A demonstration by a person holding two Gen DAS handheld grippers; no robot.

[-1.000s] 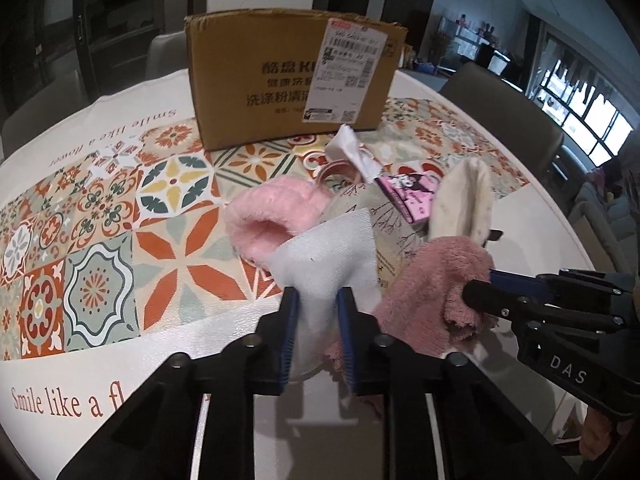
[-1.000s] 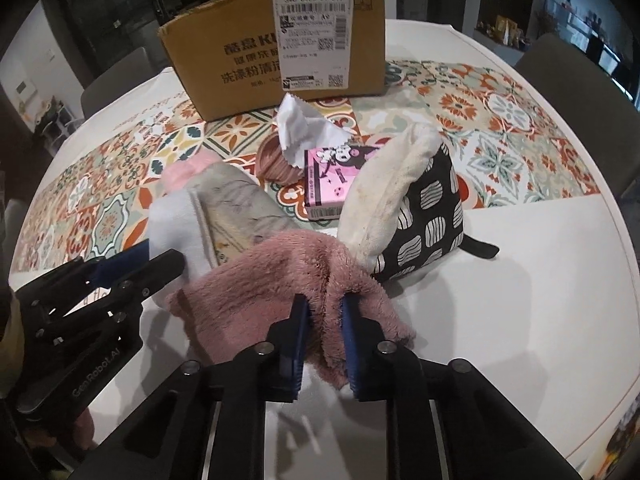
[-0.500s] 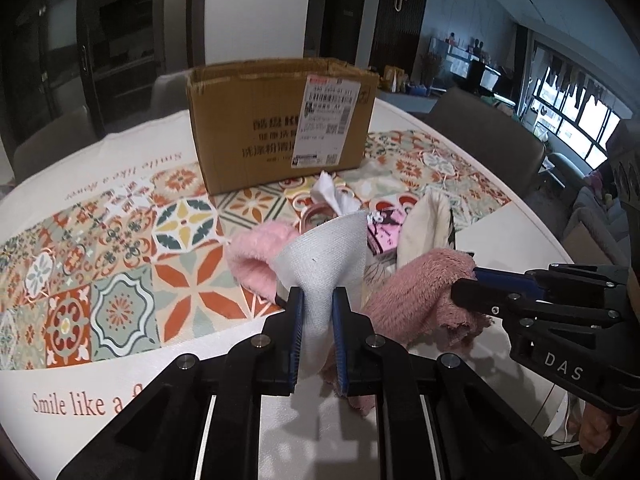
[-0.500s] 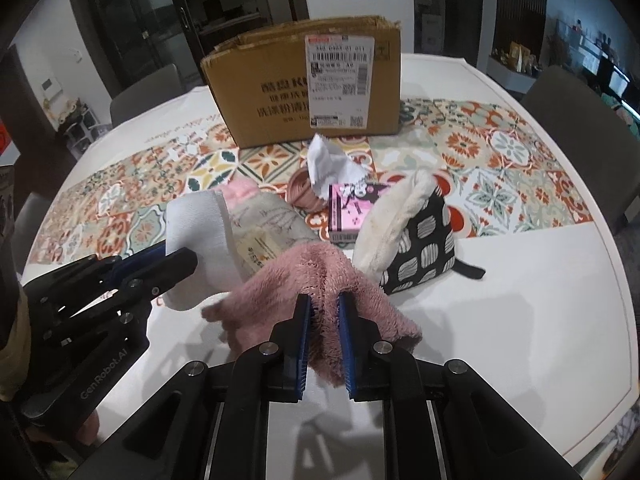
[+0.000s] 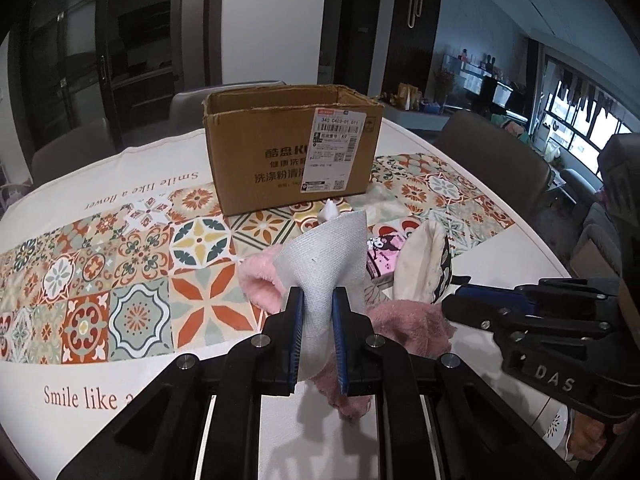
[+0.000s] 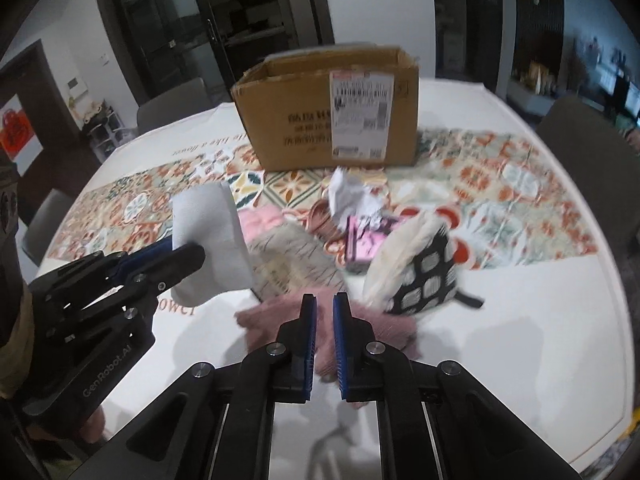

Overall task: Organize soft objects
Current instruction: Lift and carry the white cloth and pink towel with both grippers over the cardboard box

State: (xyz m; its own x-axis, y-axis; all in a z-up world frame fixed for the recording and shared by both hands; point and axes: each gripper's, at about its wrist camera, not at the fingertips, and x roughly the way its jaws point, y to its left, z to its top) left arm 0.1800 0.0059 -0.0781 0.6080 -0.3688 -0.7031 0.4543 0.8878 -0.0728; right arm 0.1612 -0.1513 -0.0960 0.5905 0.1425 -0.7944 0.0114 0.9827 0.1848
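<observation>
My left gripper (image 5: 316,300) is shut on a white cloth (image 5: 330,256) and holds it lifted above the table; the cloth also shows in the right wrist view (image 6: 212,240). My right gripper (image 6: 324,304) is shut on a dusty-pink fluffy towel (image 6: 272,316), which hangs below it; the towel also shows in the left wrist view (image 5: 412,324). An open cardboard box (image 5: 292,148) stands at the back of the table. A light pink fluffy item (image 5: 260,284) and a cream-lined black patterned pouch (image 6: 420,276) lie in the pile.
A pink printed tissue pack (image 6: 364,244) with a crumpled tissue (image 6: 348,196) lies in the pile. The tiled tablecloth (image 5: 120,264) covers the round table. Chairs (image 5: 496,160) stand around its far edge.
Both grippers have risen and pulled back from the pile, lifting the white cloth and the pink towel. The box now looks farther and its open top shows.
</observation>
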